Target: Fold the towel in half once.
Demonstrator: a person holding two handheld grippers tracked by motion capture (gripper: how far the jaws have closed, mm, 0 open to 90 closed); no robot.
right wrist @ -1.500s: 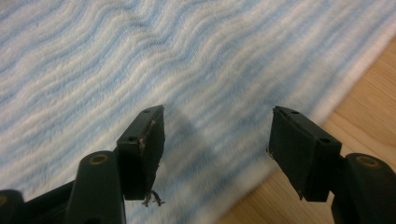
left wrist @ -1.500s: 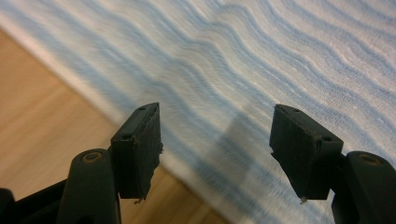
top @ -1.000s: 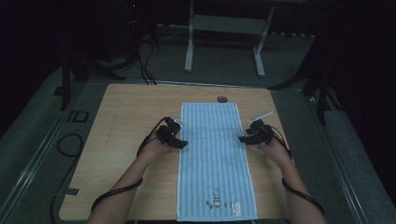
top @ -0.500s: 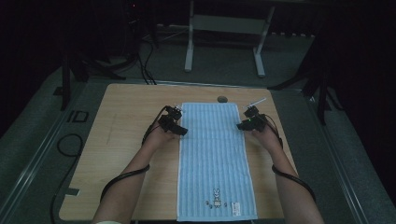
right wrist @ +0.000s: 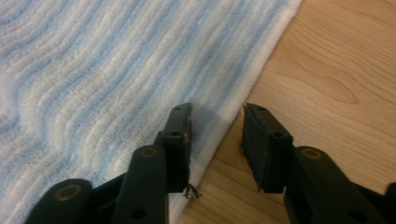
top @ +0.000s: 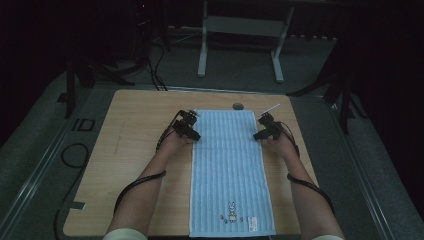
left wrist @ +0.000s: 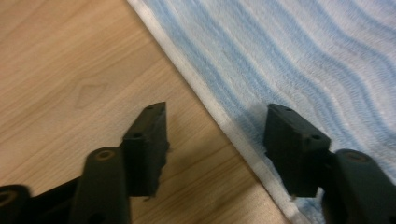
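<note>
Dark floor surrounds a light wooden table [top: 135,150], and on it a long blue striped towel [top: 227,170] lies flat, its long axis running from the person's edge straight away toward the far side, with a small rabbit picture [top: 231,210] near the close end. Both hands sit up by the far end, one at each long edge. The left gripper [top: 192,134] straddles the towel's left hem: in the left gripper view one jaw stands over bare wood, the other over the cloth, with the white hem [left wrist: 233,135] running between them. Its jaws have just been closing but are apart, gripping nothing yet. The right gripper [top: 260,134] mirrors it on the right hem [right wrist: 233,116], its jaws narrower, having just been closing too, the hem in the gap and not yet pinched. Each hem lies directly under its own gripper, so both hands are equally near; the next move looks like a pinch at both edges
</note>
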